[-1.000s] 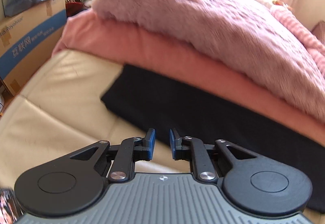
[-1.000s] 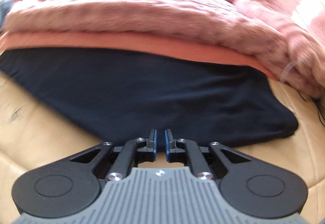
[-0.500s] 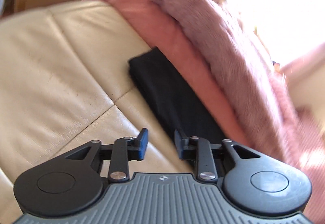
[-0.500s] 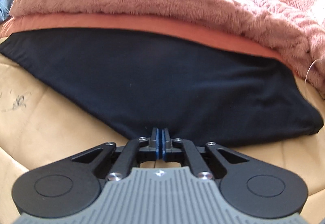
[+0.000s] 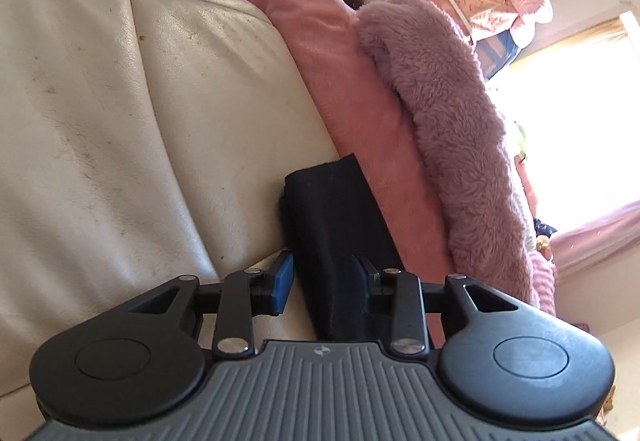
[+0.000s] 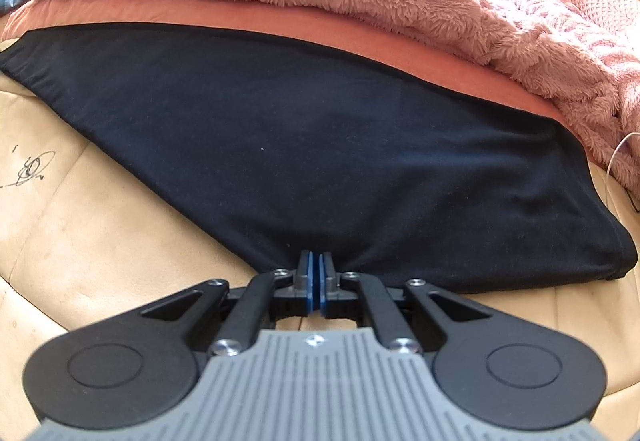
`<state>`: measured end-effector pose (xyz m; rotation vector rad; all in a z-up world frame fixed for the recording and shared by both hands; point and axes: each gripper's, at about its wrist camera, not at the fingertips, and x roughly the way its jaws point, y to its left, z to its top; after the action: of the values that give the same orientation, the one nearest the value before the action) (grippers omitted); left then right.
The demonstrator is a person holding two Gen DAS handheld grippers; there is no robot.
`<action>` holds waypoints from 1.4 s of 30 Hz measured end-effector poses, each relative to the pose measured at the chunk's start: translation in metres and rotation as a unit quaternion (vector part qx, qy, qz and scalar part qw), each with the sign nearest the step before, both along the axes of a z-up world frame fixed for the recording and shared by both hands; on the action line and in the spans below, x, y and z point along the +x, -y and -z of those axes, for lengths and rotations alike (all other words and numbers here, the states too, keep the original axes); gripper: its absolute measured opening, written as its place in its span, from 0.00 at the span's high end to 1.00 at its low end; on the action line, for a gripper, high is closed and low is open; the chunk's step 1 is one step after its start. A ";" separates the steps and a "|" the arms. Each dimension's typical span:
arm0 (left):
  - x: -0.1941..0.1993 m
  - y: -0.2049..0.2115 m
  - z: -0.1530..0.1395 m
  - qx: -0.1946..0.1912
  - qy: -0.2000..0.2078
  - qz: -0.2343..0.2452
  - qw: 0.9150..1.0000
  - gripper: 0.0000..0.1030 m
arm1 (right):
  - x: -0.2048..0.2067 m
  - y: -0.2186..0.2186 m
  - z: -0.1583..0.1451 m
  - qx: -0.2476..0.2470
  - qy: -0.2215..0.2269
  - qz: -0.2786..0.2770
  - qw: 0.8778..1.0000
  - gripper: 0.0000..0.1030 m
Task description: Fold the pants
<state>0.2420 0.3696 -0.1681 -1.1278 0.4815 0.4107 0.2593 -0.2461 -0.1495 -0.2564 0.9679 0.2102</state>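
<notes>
Pants (image 6: 320,145) flat on sofa (image 6: 100,241), hem pinched in right gripper (image 6: 314,273); left gripper (image 5: 322,281) wide apart astride them.

The left gripper (image 5: 322,287) is spread wide with the end of the black pants (image 5: 336,237) between its fingers, lying on a cream sofa (image 5: 140,121) beside pink blankets (image 5: 400,113)
</notes>
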 end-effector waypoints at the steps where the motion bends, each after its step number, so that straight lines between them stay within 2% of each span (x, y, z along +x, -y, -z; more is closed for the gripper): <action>1: 0.001 0.000 0.002 -0.001 0.006 -0.005 1.000 0.63 | 0.000 0.000 0.000 0.000 -0.001 0.000 1.000 1.00; 3: 0.002 -0.003 0.008 -0.005 0.019 -0.016 1.000 0.69 | 0.001 0.000 0.000 -0.001 -0.002 -0.001 1.000 1.00; 5: 0.004 -0.006 0.012 -0.008 0.017 -0.025 1.000 0.85 | 0.002 -0.001 0.000 -0.006 -0.004 -0.003 1.000 1.00; 8: 0.007 -0.010 0.015 -0.013 0.015 -0.024 1.000 0.91 | 0.002 -0.003 0.000 -0.011 -0.007 -0.008 1.000 1.00; 9: 0.008 -0.008 0.012 -0.009 0.014 -0.021 1.000 0.96 | 0.003 -0.003 0.000 -0.012 -0.008 -0.009 1.000 1.00; 12: 0.011 -0.002 0.000 0.026 -0.003 -0.010 1.000 0.96 | 0.004 -0.004 -0.001 -0.014 -0.013 -0.013 1.000 1.00; 15: 0.013 0.005 -0.013 0.045 -0.004 -0.003 0.999 0.96 | 0.006 -0.004 -0.002 -0.011 -0.018 -0.013 1.000 1.00; 19: 0.018 0.031 -0.053 0.123 0.013 0.041 0.991 0.97 | 0.008 -0.001 -0.008 -0.003 -0.020 -0.017 1.000 1.00; 22: 0.023 0.065 -0.088 0.191 0.035 0.088 0.977 0.96 | 0.008 0.006 -0.017 0.016 -0.003 -0.002 1.000 1.00; 25: 0.031 0.113 -0.119 0.271 0.048 0.140 0.951 0.96 | 0.006 0.016 -0.027 0.047 0.015 0.022 0.999 1.00; 28: 0.040 0.169 -0.141 0.344 0.057 0.190 0.918 0.96 | 0.001 0.021 -0.033 0.064 0.021 0.025 0.997 1.00; 31: 0.046 0.232 -0.151 0.402 0.066 0.243 0.880 0.96 | -0.005 0.027 -0.037 0.085 0.027 0.028 0.996 1.00; 33: 0.047 0.277 -0.153 0.438 0.076 0.281 0.851 0.96 | -0.009 0.030 -0.038 0.097 0.029 0.030 0.994 1.00; 36: 0.037 0.349 -0.137 0.475 0.087 0.344 0.805 0.96 | -0.013 0.037 -0.039 0.110 0.028 0.033 0.993 1.00; 39: 0.019 0.416 -0.093 0.508 0.072 0.419 0.749 0.96 | -0.017 0.043 -0.034 0.120 0.021 0.044 0.992 1.00; 40: 0.015 0.432 -0.076 0.506 0.064 0.445 0.736 0.96 | -0.019 0.045 -0.032 0.124 0.018 0.047 0.991 1.00; 42: 0.004 0.453 -0.047 0.496 0.043 0.488 0.718 0.96 | -0.023 0.047 -0.029 0.131 0.011 0.049 0.990 1.00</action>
<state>0.2455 -0.0835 -0.1213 0.2445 0.5879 -0.3340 0.2361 -0.2928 -0.1208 0.0303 0.9180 0.2404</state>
